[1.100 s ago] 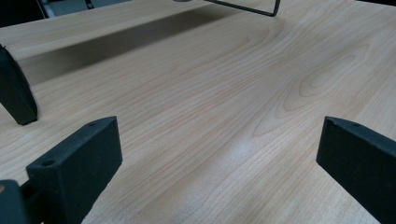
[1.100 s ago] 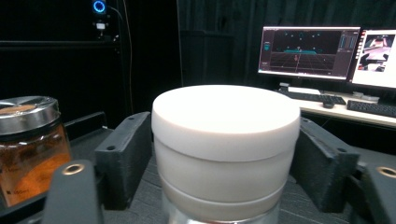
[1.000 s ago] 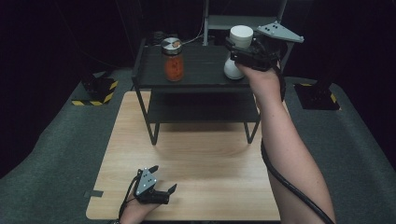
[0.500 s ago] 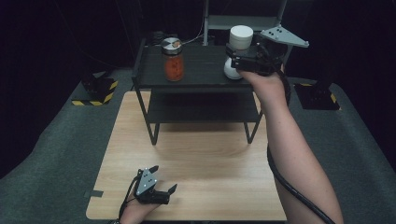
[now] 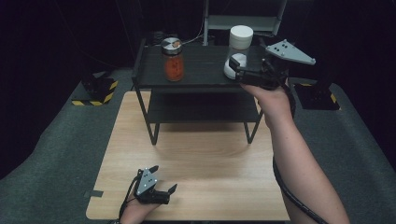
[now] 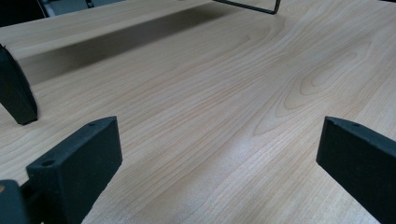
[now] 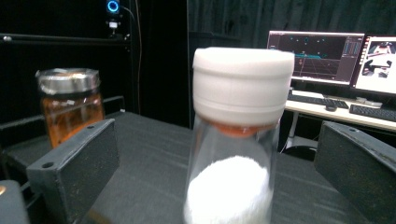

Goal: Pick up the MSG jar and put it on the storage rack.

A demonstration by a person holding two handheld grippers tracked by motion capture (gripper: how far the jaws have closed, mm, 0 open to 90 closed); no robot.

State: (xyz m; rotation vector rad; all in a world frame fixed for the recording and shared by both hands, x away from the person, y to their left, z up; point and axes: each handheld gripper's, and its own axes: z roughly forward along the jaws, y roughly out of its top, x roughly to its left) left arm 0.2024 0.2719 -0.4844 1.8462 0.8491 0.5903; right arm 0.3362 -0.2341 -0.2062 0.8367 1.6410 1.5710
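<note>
A clear jar with a white lid [image 5: 239,49] and white powder inside stands upright on the right of the black shelf's top board [image 5: 201,60]. My right gripper [image 5: 235,70] is open just in front of it. In the right gripper view the white-lidded jar [image 7: 238,140] sits between the spread jaws, untouched. An orange-filled jar with a metal lid [image 5: 173,59] stands on the top board's left; in the right gripper view the orange jar [image 7: 70,105] is behind the left jaw. My left gripper [image 5: 164,178] rests open on the wooden table [image 5: 210,158], nothing between its fingers [image 6: 74,163].
The shelf's lower board [image 5: 201,109] is bare. One shelf foot [image 6: 16,93] stands left of my left gripper. A black-and-yellow base [image 5: 95,88] lies on the floor at the left. Monitors [image 7: 317,58] and a desk lie beyond the shelf.
My right gripper has drawn back a little from the white-lidded jar, towards the person, and the jar stays on the shelf. The left gripper has not moved.
</note>
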